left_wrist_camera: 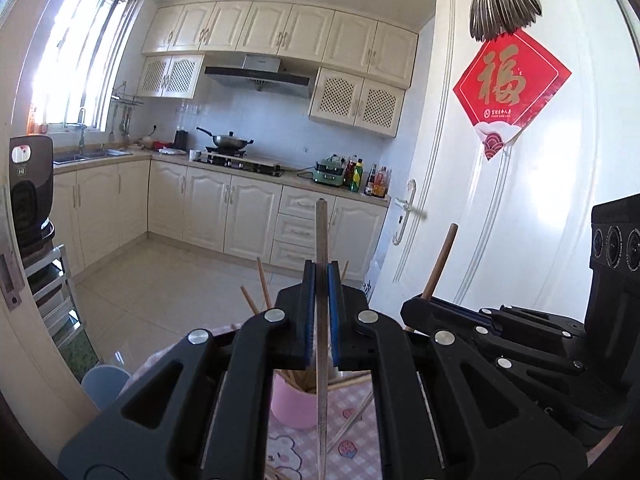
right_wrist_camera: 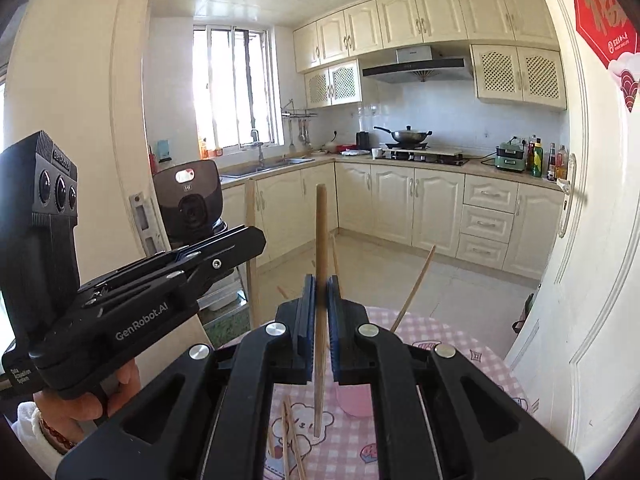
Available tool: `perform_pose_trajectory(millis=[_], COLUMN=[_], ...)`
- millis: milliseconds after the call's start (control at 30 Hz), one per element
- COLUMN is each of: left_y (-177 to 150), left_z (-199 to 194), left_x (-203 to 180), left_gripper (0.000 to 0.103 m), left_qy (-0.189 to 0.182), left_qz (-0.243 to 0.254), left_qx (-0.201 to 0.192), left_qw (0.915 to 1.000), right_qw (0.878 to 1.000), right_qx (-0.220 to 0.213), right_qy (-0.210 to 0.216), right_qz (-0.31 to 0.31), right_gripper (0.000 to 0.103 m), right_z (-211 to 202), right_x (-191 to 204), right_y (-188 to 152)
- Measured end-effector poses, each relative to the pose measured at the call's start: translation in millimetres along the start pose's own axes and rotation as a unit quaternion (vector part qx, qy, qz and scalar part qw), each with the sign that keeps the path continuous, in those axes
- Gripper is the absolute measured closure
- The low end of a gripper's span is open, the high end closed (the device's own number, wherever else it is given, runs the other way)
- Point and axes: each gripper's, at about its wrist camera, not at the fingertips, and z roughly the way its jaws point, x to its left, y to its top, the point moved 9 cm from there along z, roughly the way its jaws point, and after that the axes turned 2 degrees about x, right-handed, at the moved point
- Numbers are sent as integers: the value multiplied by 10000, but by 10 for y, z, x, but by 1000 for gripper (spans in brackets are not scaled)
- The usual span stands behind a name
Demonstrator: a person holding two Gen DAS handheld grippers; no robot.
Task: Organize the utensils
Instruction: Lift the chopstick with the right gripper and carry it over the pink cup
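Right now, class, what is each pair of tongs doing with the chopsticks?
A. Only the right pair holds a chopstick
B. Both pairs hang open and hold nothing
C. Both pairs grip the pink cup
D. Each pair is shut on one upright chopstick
D: the left tongs pinch a grey squared chopstick, and the right tongs pinch a round brown wooden chopstick, both above the pink plastic cup.

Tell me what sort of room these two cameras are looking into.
A home kitchen, seen through an open door: a wok sits on the stove under a range hood, with a sink below the window and cream cabinets along the walls.
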Motion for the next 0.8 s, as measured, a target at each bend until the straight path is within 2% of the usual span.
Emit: perform_pose_trajectory(millis=[167,333,733,800], left_y=[255,354,355,326], left_z=[124,267,624,680], left_x=[-9,19,175,146], left_gripper=[97,97,97,97], left_qy=[232,384,530,487], left_qz=[105,123,-327,-265], left_qx=[-532,-818,-984,-906], left_qw=[9983,9958,9932,9943], right_qw=[9991,9973,9973,9977], right_qx=[-387,-619,-501,-438], right_qy=[-184,-386,-529,-489], right_qz=[64,39,135,148], right_gripper=[98,98,98,98], right_z=[-16,11,301,335], right_x=[-103,-212,-411,-411], right_y=[261,373,266,240])
